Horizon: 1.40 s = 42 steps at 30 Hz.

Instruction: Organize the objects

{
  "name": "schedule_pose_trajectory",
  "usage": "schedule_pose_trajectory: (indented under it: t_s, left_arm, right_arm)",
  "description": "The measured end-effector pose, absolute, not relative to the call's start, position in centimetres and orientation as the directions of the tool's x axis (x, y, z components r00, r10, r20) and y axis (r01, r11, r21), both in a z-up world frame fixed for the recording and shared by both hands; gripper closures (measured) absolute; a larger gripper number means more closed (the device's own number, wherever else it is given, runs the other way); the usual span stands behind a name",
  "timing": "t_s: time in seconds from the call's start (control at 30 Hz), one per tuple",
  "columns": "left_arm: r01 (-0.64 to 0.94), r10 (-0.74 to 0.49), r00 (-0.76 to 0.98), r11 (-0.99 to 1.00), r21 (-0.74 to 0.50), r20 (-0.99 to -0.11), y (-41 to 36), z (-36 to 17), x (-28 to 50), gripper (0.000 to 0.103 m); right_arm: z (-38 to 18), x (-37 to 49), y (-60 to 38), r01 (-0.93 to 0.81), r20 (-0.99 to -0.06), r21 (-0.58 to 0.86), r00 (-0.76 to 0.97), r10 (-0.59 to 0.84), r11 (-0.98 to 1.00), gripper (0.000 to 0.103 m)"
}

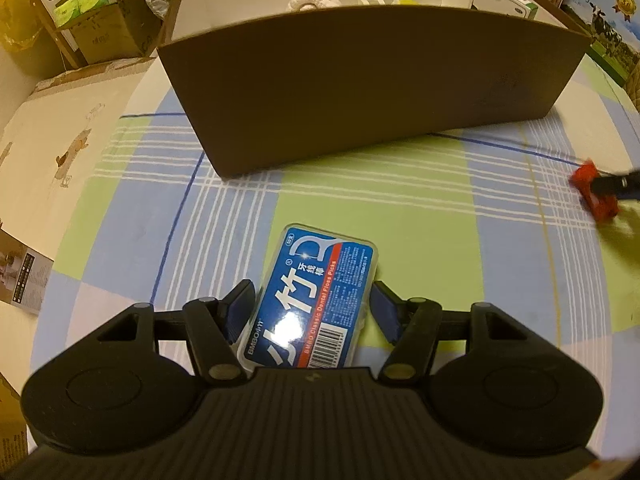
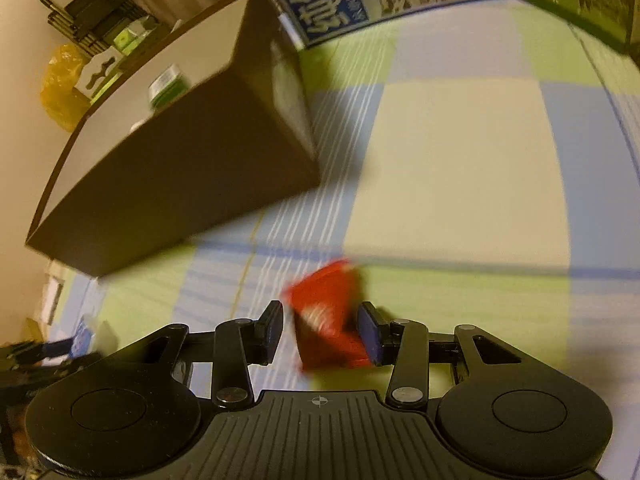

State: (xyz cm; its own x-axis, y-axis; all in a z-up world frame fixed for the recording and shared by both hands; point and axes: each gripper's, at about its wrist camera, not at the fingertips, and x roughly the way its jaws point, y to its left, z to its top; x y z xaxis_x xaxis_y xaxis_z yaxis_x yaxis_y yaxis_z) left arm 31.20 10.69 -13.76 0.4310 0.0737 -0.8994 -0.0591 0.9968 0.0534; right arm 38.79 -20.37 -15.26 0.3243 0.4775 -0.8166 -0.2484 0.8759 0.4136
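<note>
L tongs (image 1: 312, 312) spread, straddling blue plastic floss-pick case (image 1: 316, 296), long axis along fingers; brown cardboard box (image 1: 360, 88) dead ahead. R tongs (image 2: 322, 328) around blurred red packet (image 2: 328, 316), grip unclear.

The right gripper (image 2: 320, 330) has a blurred red packet (image 2: 326, 320) between its 2 fingers; the right pad touches it, the left shows a gap. A brown cardboard box (image 2: 180, 176) stands on the checked cloth (image 2: 460, 160) to the left.
</note>
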Motion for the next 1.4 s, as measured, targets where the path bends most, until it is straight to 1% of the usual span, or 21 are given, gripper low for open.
schedule_pose_trajectory:
  t_s: [0.1, 0.27, 0.4, 0.53, 0.57, 0.6, 0.63, 0.7, 0.83, 1.1, 1.13, 1.4]
  left_arm:
    - [-0.062, 0.069, 0.422, 0.997, 0.047, -0.904, 10.6, -13.9, 31.1, 0.046]
    - [-0.063, 0.064, 0.417, 0.997, 0.041, -0.907, 10.7, -14.1, 31.0, 0.046]
    - [-0.079, 0.054, 0.411, 0.997, 0.023, -0.91, 10.9, -14.2, 31.1, 0.046]
    - [-0.079, 0.06, 0.408, 0.996, 0.03, -0.911, 10.8, -14.3, 31.1, 0.046]
    - [-0.082, 0.059, 0.409, 0.996, 0.028, -0.911, 10.8, -14.3, 31.1, 0.046]
    - [-0.083, 0.058, 0.409, 0.996, 0.026, -0.911, 10.9, -14.3, 31.1, 0.046]
    - [-0.084, 0.058, 0.41, 0.996, 0.026, -0.91, 10.9, -14.3, 31.0, 0.046]
    - [-0.085, 0.061, 0.409, 0.996, 0.028, -0.91, 11.0, -14.3, 31.0, 0.047]
    - [-0.1, 0.062, 0.408, 0.995, 0.023, -0.911, 11.3, -14.3, 30.5, 0.047]
    - [-0.12, 0.066, 0.402, 0.993, 0.02, -0.913, 11.6, -14.0, 28.6, 0.047]
    - [-0.122, 0.066, 0.398, 0.992, 0.019, -0.915, 11.6, -14.0, 28.2, 0.047]
    - [-0.124, 0.052, 0.375, 0.992, 0.005, -0.926, 11.5, -13.8, 24.6, 0.047]
  right_arm:
    - [-15.2, 37.0, -19.4, -0.283, -0.818, 0.393, 0.327, 0.474, 0.875, 0.063]
    - [-14.8, 36.7, -18.3, -0.274, -0.838, 0.314, 0.37, 0.4, 0.909, 0.063]
    - [-15.0, 37.9, -18.5, -0.229, -0.835, 0.34, 0.372, 0.405, 0.912, 0.063]
    - [-15.1, 38.0, -17.7, -0.241, -0.838, 0.298, 0.396, 0.374, 0.924, 0.063]
    - [-15.0, 37.9, -17.6, -0.247, -0.835, 0.295, 0.402, 0.375, 0.923, 0.064]
    - [-15.0, 37.8, -17.3, -0.254, -0.834, 0.292, 0.405, 0.376, 0.922, 0.071]
    - [-15.0, 37.6, -17.0, -0.264, -0.833, 0.287, 0.406, 0.376, 0.921, 0.075]
    - [-15.0, 37.3, -16.4, -0.29, -0.831, 0.289, 0.398, 0.39, 0.912, 0.076]
    - [-14.8, 35.7, -14.7, -0.348, -0.831, 0.277, 0.381, 0.405, 0.895, 0.076]
    - [-15.2, 31.1, -10.9, -0.451, -0.832, 0.302, 0.306, 0.464, 0.84, 0.076]
    - [-15.3, 30.6, -10.4, -0.495, -0.833, 0.302, 0.278, 0.478, 0.815, 0.076]
    - [-15.4, 27.3, -7.5, -0.592, -0.844, 0.249, 0.256, 0.472, 0.766, 0.076]
